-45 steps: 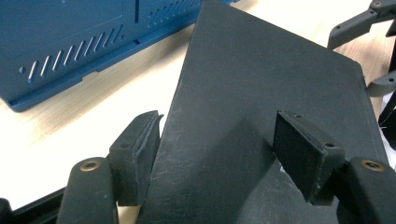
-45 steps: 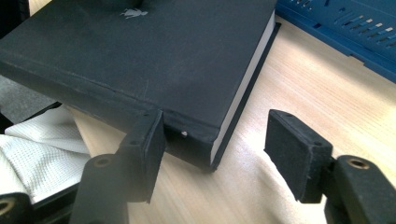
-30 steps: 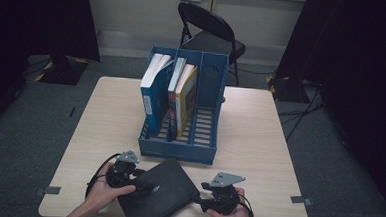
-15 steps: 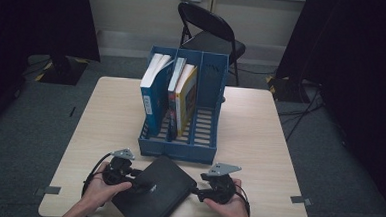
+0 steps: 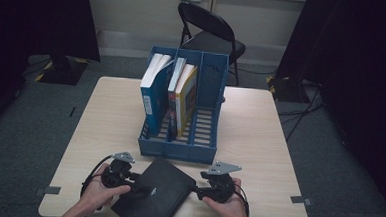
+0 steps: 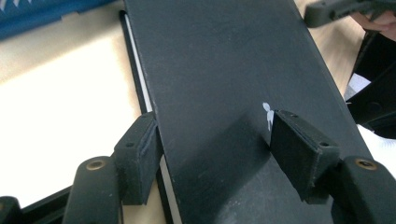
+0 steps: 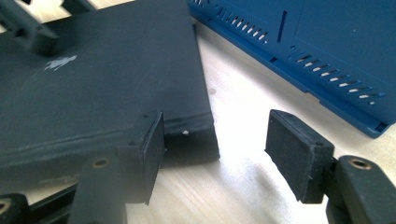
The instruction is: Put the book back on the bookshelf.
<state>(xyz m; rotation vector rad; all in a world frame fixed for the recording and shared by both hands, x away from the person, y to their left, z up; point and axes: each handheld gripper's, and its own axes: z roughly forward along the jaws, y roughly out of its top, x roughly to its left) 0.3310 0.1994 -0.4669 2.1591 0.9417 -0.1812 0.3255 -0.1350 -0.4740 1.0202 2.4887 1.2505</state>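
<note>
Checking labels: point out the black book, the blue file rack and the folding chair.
black book (image 5: 159,194), high view, middle of its cover
blue file rack (image 5: 177,152), high view, front wall
folding chair (image 5: 217,41), high view, seat

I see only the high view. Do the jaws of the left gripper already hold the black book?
Observer: It seems not. In the left gripper view, the left gripper has an edge of the black book between its pads, and its jaws have just been opening.
Operator: And the right one?
Observer: The right gripper has just been opening too. Only a corner of the book lies between its pads, and one pad stands apart over the table.
</note>
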